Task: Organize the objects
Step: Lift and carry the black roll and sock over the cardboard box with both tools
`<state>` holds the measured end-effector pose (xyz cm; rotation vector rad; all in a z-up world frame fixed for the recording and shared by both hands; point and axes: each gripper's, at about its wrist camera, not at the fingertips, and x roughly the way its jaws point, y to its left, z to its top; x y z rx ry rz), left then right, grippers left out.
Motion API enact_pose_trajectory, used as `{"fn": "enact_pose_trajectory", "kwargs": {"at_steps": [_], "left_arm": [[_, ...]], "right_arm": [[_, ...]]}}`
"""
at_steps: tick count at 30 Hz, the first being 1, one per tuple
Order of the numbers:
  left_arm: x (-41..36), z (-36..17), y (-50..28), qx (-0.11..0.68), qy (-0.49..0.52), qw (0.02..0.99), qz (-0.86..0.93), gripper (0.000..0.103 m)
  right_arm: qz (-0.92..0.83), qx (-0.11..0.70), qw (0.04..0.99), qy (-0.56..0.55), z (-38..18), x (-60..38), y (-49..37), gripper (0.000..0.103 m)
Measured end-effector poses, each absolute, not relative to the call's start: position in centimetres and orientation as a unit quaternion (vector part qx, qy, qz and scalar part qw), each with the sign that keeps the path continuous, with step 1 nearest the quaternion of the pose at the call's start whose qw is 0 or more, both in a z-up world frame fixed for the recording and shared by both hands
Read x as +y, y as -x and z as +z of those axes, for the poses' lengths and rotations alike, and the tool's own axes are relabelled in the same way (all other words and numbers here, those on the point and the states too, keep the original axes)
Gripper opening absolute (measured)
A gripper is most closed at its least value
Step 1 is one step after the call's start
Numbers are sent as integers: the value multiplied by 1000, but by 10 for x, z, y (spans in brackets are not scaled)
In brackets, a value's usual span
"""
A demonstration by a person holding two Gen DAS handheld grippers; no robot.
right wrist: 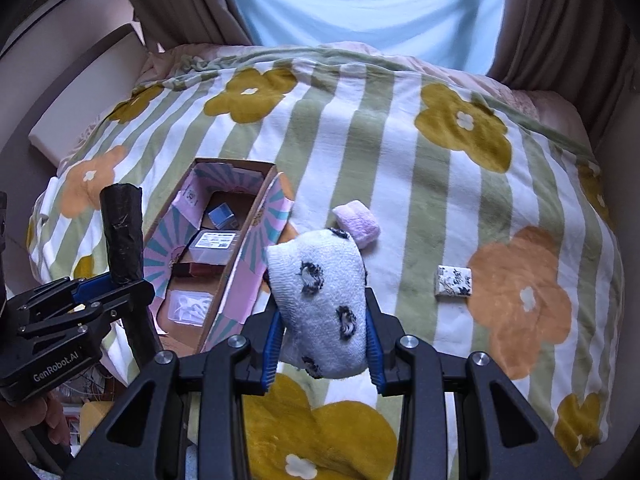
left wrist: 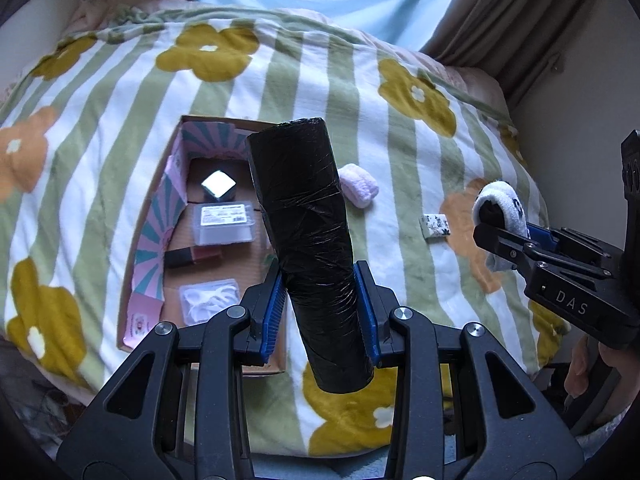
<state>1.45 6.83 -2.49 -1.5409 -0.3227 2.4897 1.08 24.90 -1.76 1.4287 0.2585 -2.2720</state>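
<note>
**Holding a black roll and a spotted sock above the bed**

Clamped between the blue pads of the left tongs (left wrist: 320, 304) is a black roll (left wrist: 308, 248), wrapped in shiny plastic film; it is held tilted, its far end leaning left over the open cardboard box (left wrist: 160, 216). A white sock with black spots (right wrist: 320, 304), rolled into a bundle, is pinched by the right tongs (right wrist: 324, 344), raised above the striped flower blanket (right wrist: 400, 152) that covers the bed. Inside the box, a shiny cube (left wrist: 218, 186) is seen at the far end, then a clear lidded case (left wrist: 224, 224), a dark red stick (left wrist: 192, 256) and a clear case of white pieces (left wrist: 210, 300) nearest. On the blanket right of the box, a pink rolled bundle (right wrist: 357, 222) is lying, and further right a small patterned square packet (right wrist: 454, 280), well apart from it.
</note>
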Motion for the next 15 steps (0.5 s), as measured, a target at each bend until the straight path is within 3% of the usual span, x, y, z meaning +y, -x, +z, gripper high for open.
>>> {"fn": "enact_pose_trajectory", "kwargs": {"at_steps": [15], "left_arm": [[-39,-48,-44,-198,524,-32,828,30]], "right_arm": [[-760,178,355,-515,-37,107,8,33]]}}
